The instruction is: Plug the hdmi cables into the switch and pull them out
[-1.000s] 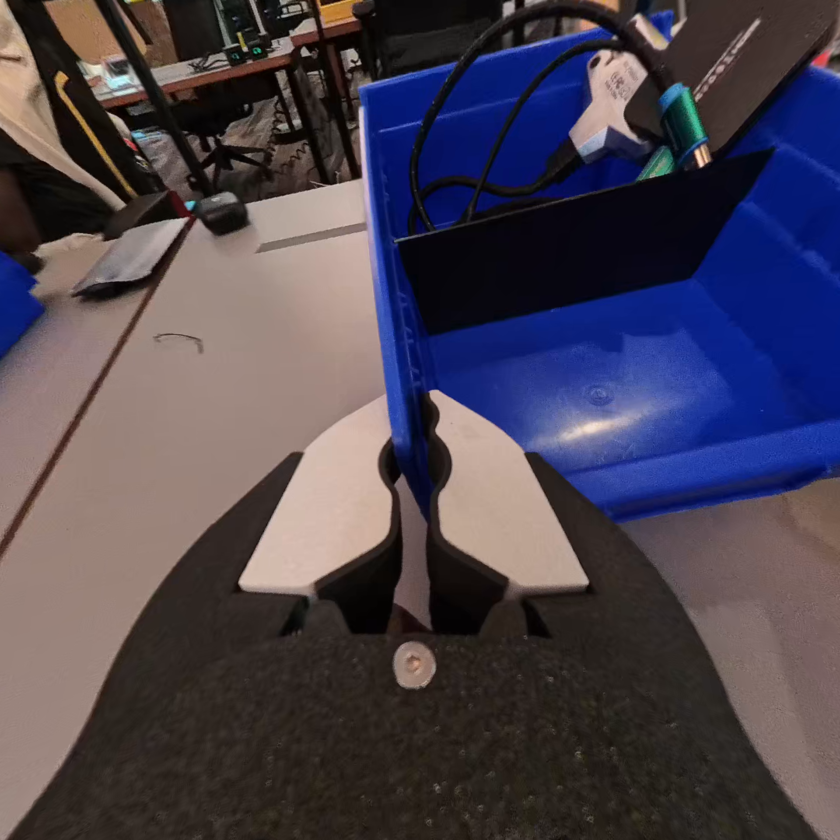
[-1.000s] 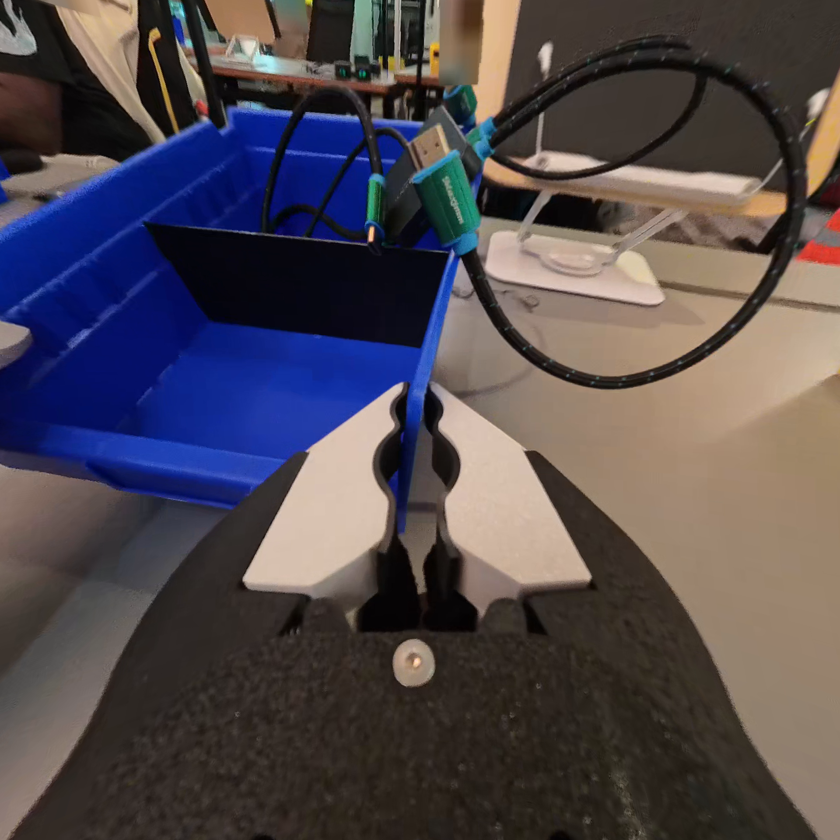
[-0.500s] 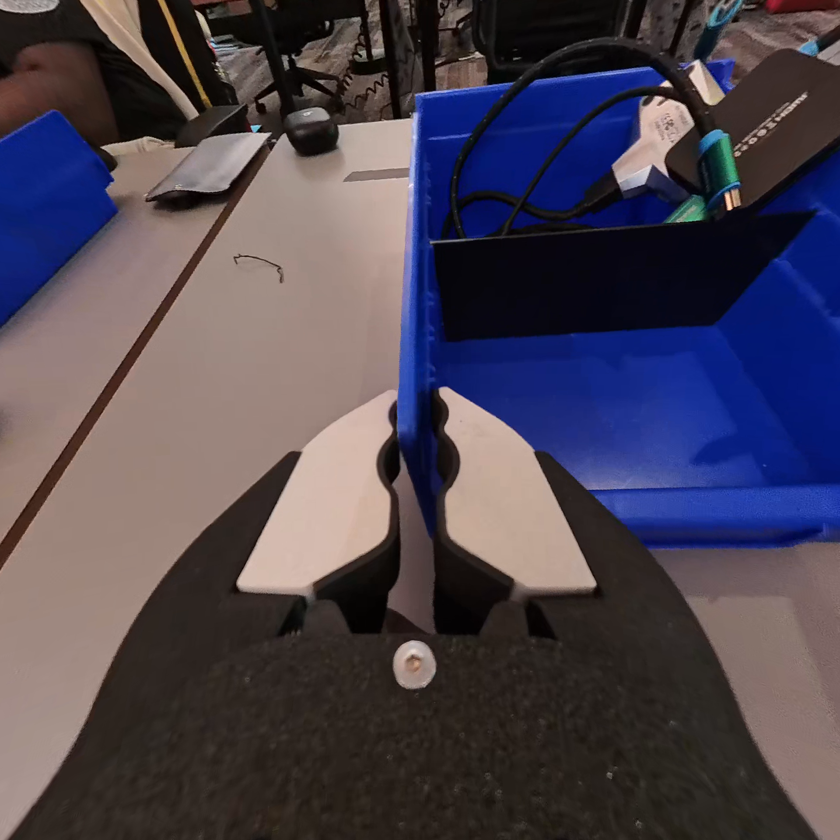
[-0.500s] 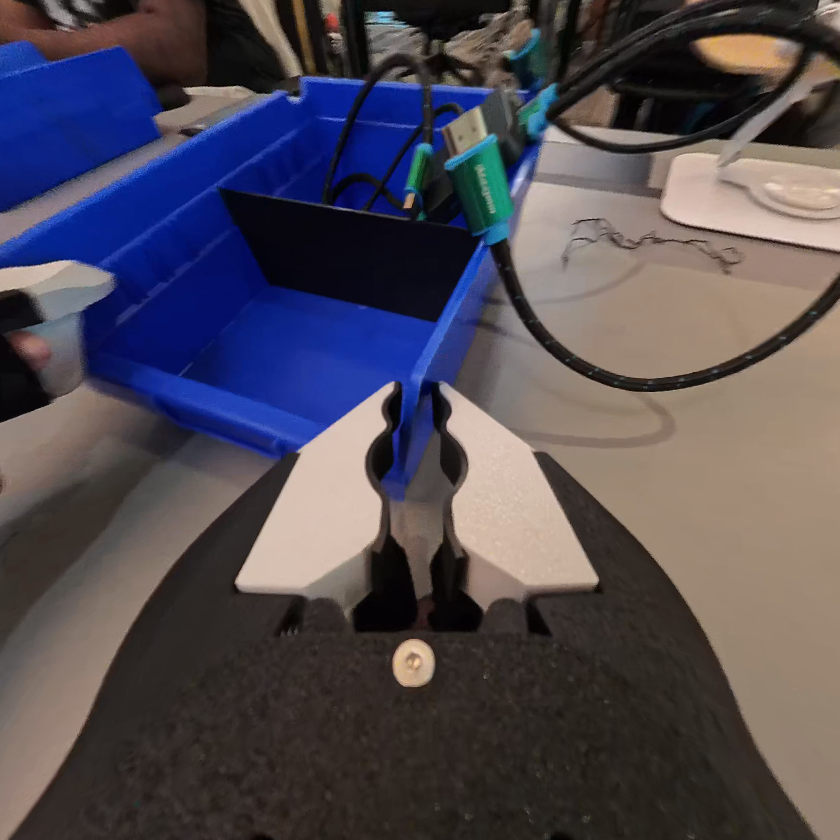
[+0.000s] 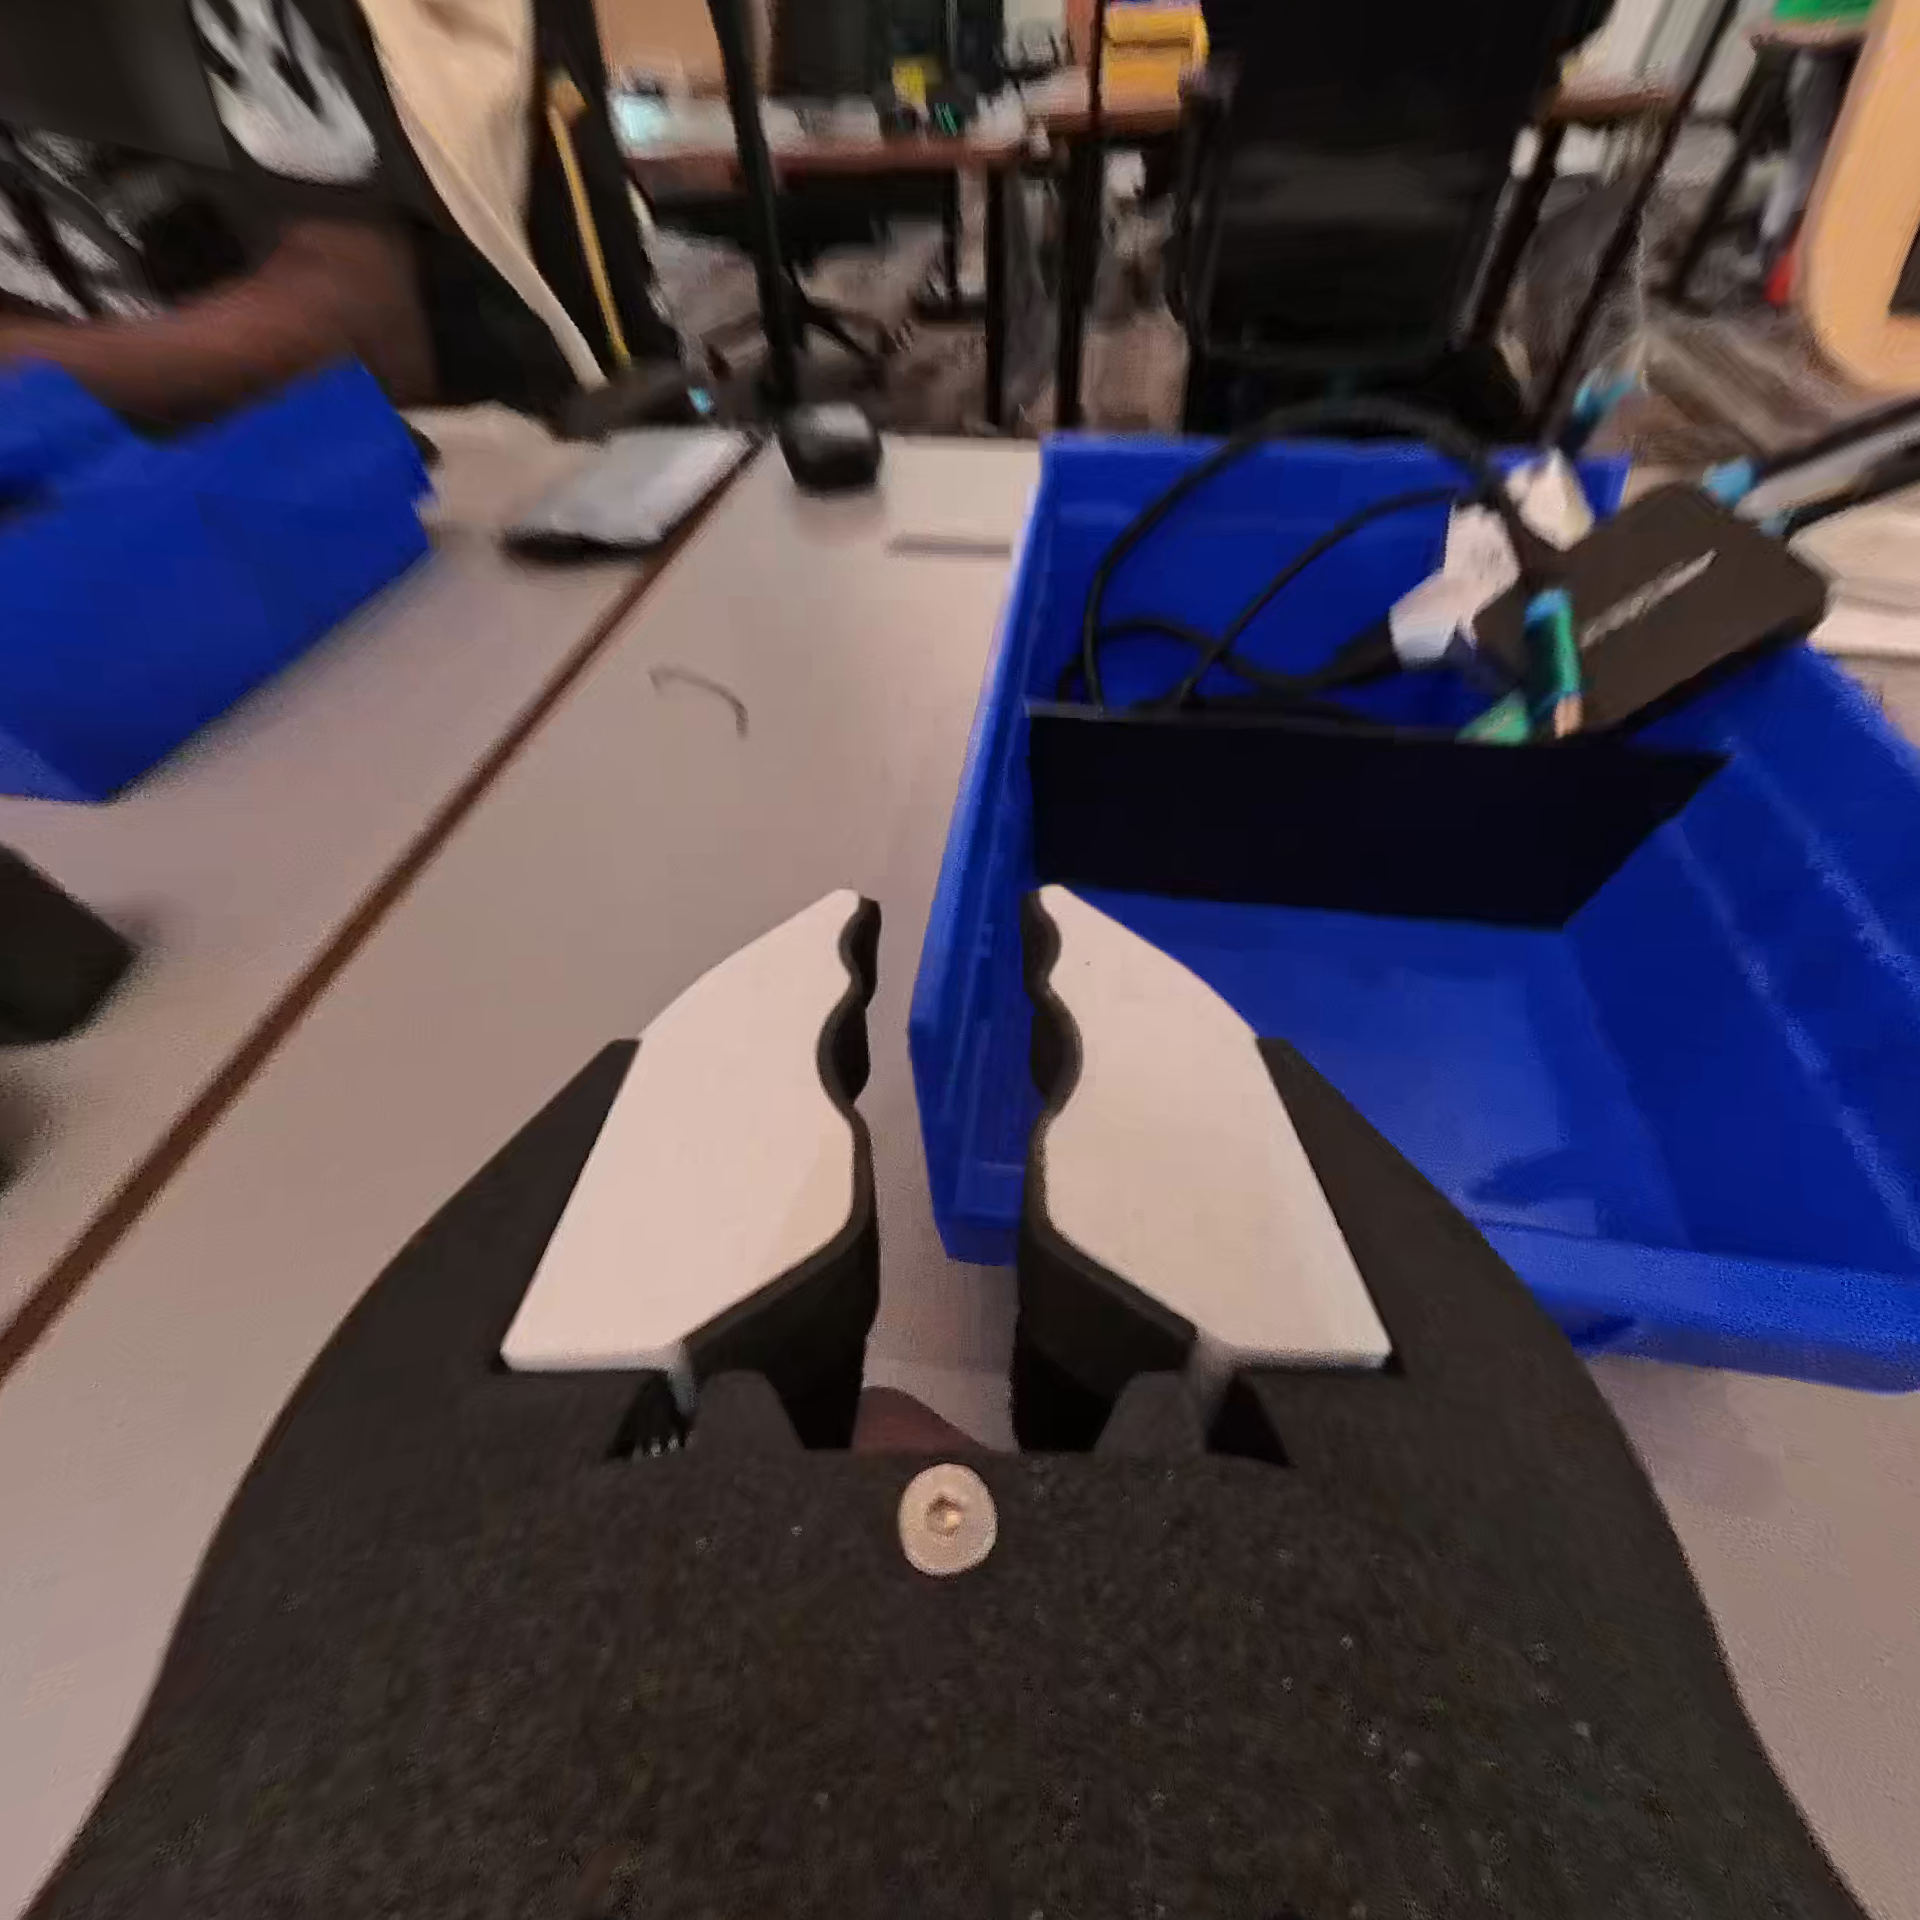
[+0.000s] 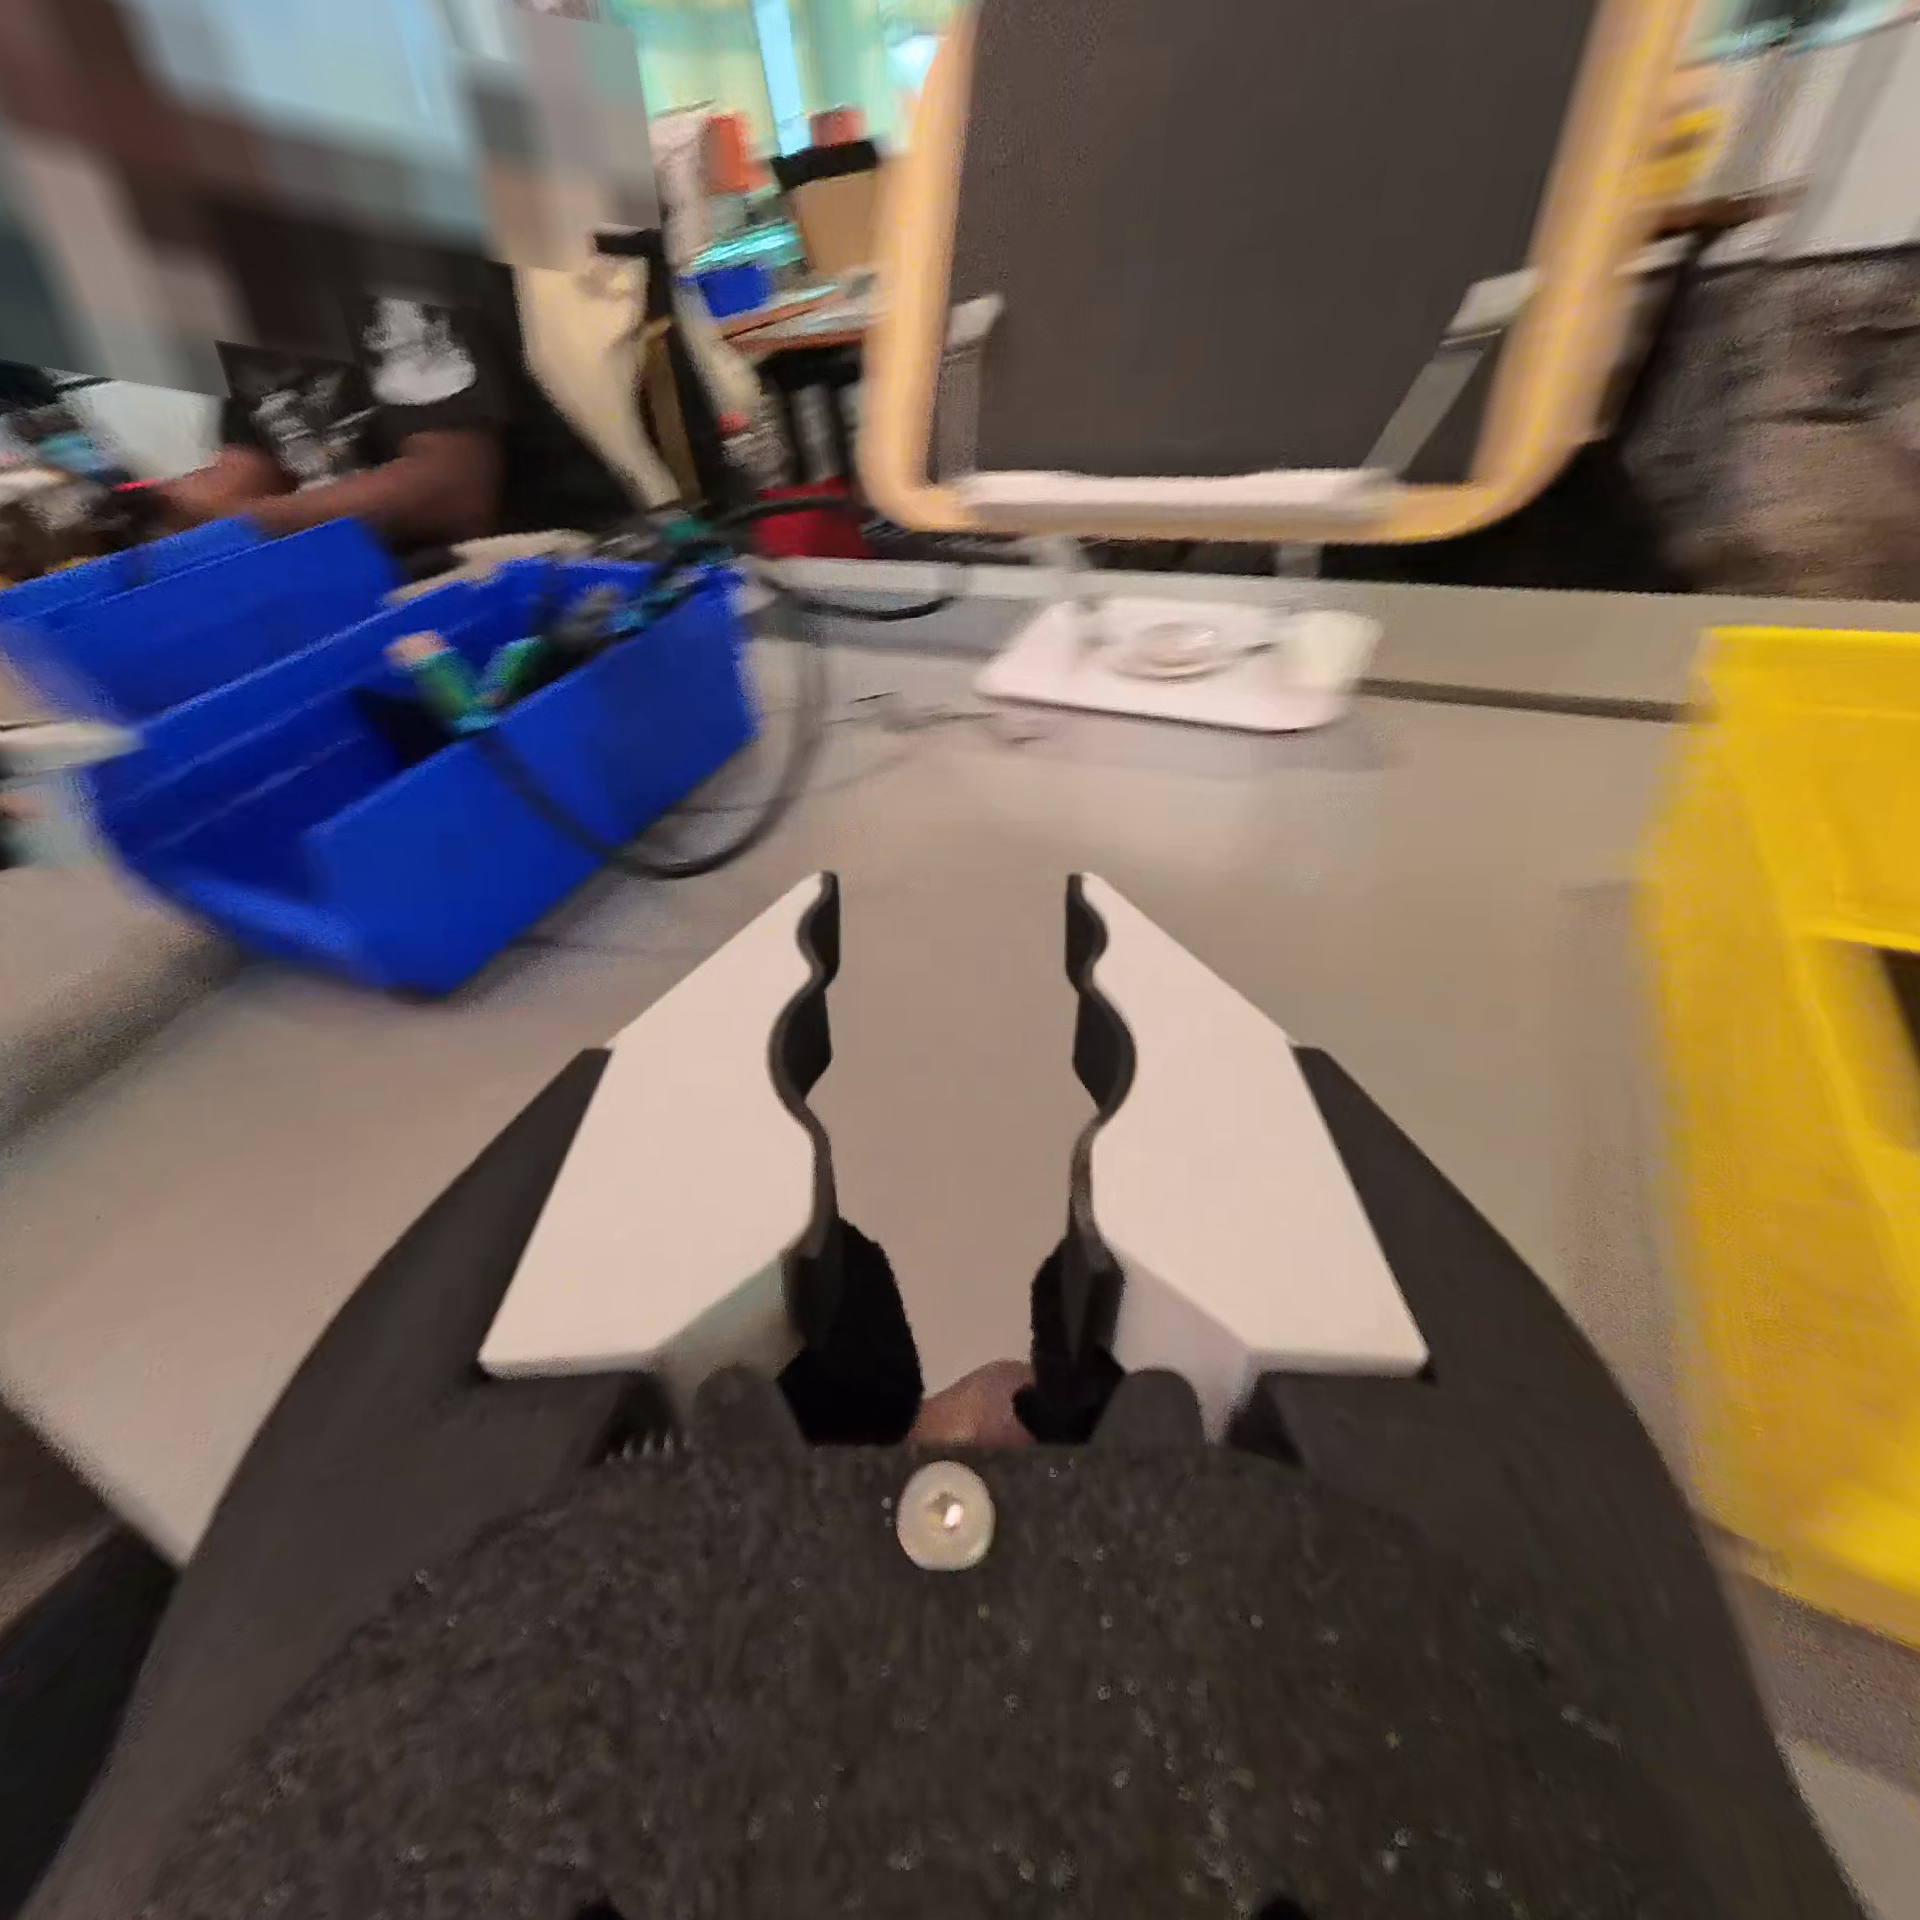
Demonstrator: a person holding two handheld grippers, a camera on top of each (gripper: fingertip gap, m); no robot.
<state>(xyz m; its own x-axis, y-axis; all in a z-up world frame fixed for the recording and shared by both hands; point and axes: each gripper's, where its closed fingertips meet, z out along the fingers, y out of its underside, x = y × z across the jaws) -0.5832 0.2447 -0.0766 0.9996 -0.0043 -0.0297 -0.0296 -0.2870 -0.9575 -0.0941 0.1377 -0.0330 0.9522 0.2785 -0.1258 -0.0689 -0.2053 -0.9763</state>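
A blue bin (image 5: 1558,1091) stands on the grey table, split by a black divider (image 5: 1330,821). Behind the divider a black switch box (image 5: 1662,613) leans on the bin's right wall, among black cables (image 5: 1143,582) and a green HDMI plug (image 5: 1553,665). My left gripper (image 5: 951,914) is open, its fingers on either side of the bin's near left wall. My right gripper (image 6: 945,883) is open and empty over bare table. In its blurred view the bin (image 6: 416,810) is far to the left, with green plugs (image 6: 447,675) and a cable loop (image 6: 769,790) hanging out.
A second blue bin (image 5: 187,582) sits at the far left. A flat dark case (image 5: 634,494) and a small black case (image 5: 831,457) lie at the back. A yellow bin (image 6: 1787,1039) stands close on the right. A white stand (image 6: 1164,665) is behind. A person sits at the back left. The gap from one gripper's tips to the other's is roughly 50 cm.
Both grippers were shut on the bin's walls and have opened. The right gripper has pulled back and swung right, away from the bin. The left stays at the left wall.
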